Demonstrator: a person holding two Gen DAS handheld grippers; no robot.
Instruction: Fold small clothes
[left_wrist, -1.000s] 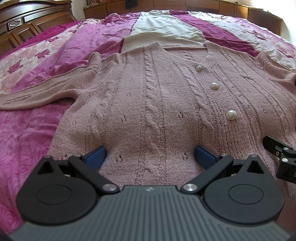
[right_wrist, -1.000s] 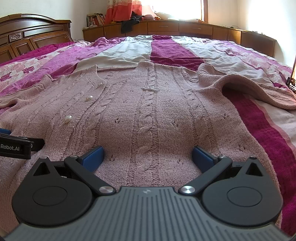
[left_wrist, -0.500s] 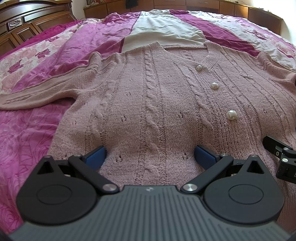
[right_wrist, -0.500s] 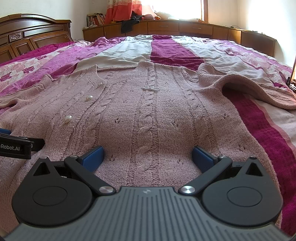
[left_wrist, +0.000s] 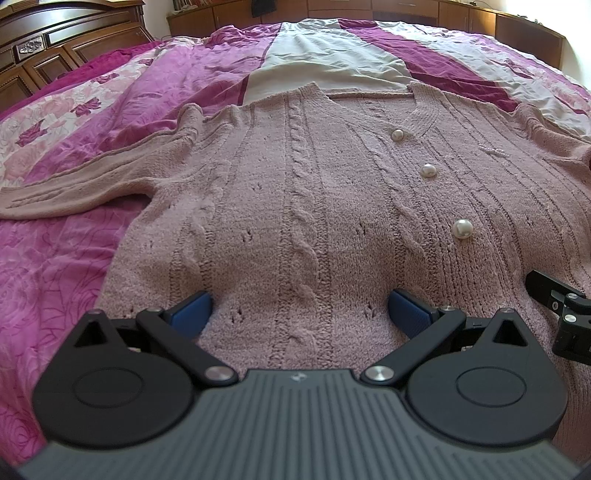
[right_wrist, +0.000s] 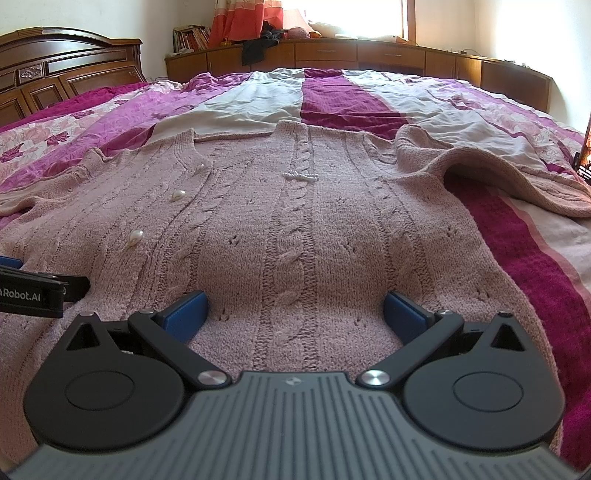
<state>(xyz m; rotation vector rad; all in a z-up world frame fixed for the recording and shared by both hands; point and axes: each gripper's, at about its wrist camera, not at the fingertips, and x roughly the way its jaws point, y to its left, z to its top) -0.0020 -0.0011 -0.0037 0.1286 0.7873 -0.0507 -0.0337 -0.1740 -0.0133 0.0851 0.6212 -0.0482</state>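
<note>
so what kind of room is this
Most likely a bedroom in a home. A pink cardigan lies spread on a wide bed with a magenta patchwork quilt, a carved wooden headboard stands at the left, and low wooden cabinets run under a bright window.

Dusty-pink cable-knit cardigan (left_wrist: 295, 206), pearl buttons, spread flat, front up, sleeves out sideways

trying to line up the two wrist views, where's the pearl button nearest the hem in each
Left wrist: the nearest pearl button sits right of centre on the cardigan.
Right wrist: the same button sits left of centre.
Shared landmark: the small pearl bow on the knit.
</note>
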